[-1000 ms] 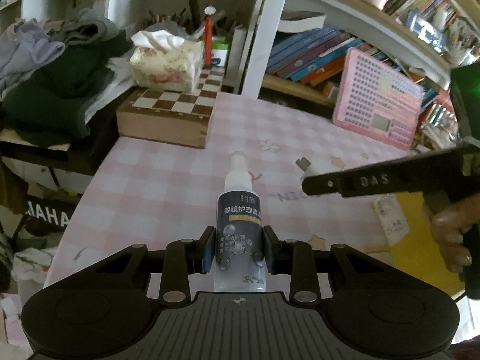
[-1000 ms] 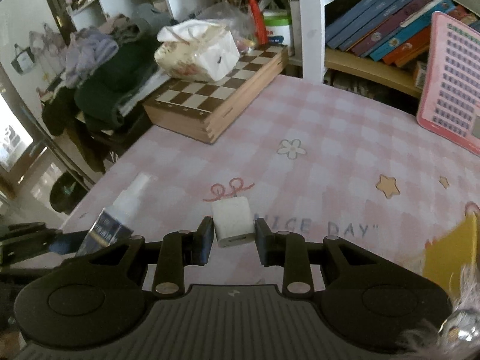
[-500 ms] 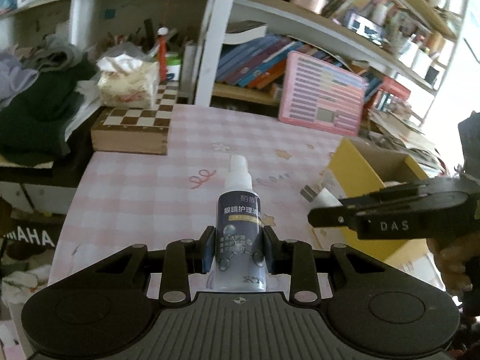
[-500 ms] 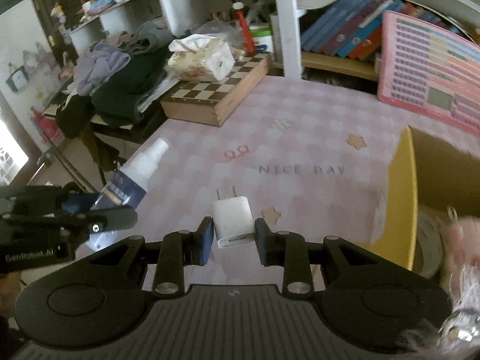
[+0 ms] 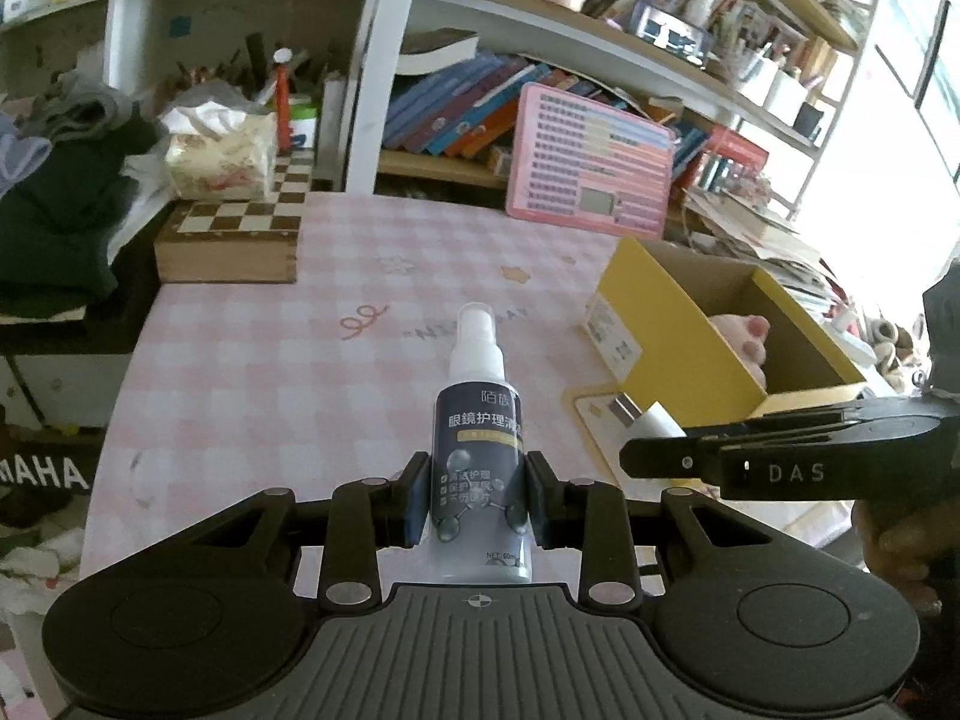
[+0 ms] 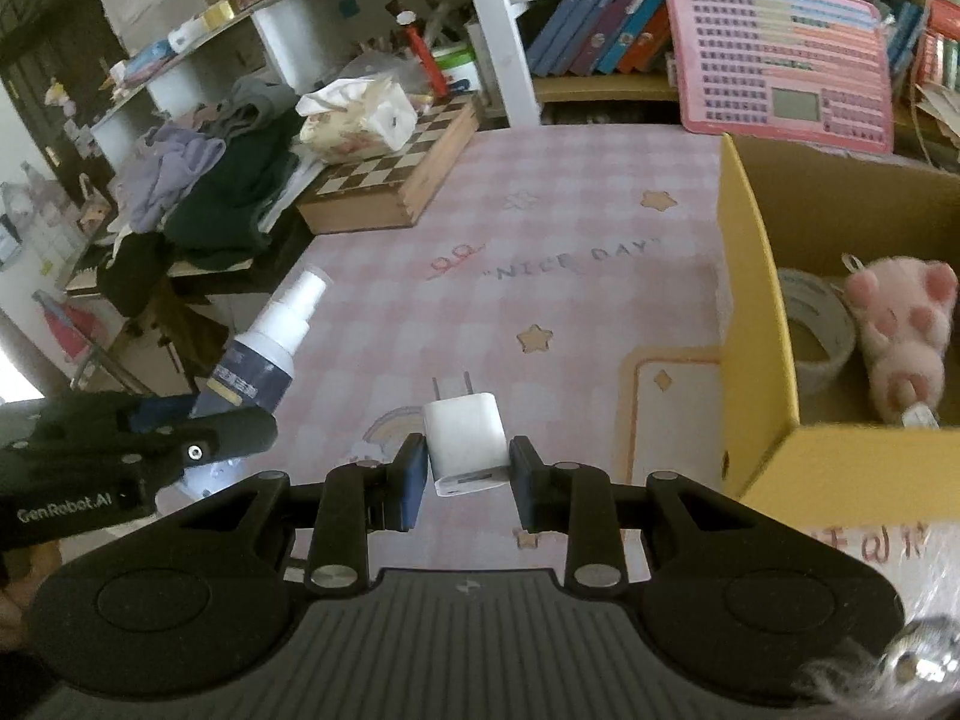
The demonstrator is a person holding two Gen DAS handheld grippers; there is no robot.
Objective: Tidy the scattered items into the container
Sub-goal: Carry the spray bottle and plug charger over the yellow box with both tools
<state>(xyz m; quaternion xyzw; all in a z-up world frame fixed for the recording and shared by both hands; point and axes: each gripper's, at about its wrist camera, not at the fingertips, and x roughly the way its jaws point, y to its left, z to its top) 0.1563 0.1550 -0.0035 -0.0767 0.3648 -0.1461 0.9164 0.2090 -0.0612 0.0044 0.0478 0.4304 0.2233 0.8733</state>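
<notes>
My left gripper (image 5: 477, 501) is shut on a small spray bottle (image 5: 480, 450) with a dark label and white nozzle, held above the pink checked table (image 5: 270, 360). A white plug adapter (image 6: 465, 444), prongs pointing away, is clamped in my right gripper (image 6: 465, 483). Right of both stands the yellow cardboard box (image 6: 750, 276), open on top, with a pink plush paw (image 6: 900, 324) and a tape roll (image 6: 822, 330) inside. In the right wrist view the bottle (image 6: 270, 348) and left gripper (image 6: 150, 450) sit at the left. The left wrist view shows the adapter (image 5: 651, 420) and right gripper (image 5: 780, 456) just short of the box (image 5: 672, 324).
A wooden chess box (image 5: 234, 240) with a tissue pack (image 5: 216, 150) on it stands at the table's far left. A pink calculator board (image 5: 588, 162) leans against the bookshelf behind. Clothes (image 6: 204, 192) are piled left of the table.
Both grippers have swung rightward with their loads. The yellow box, out of view a second ago, now fills the right side of both views and looks closer.
</notes>
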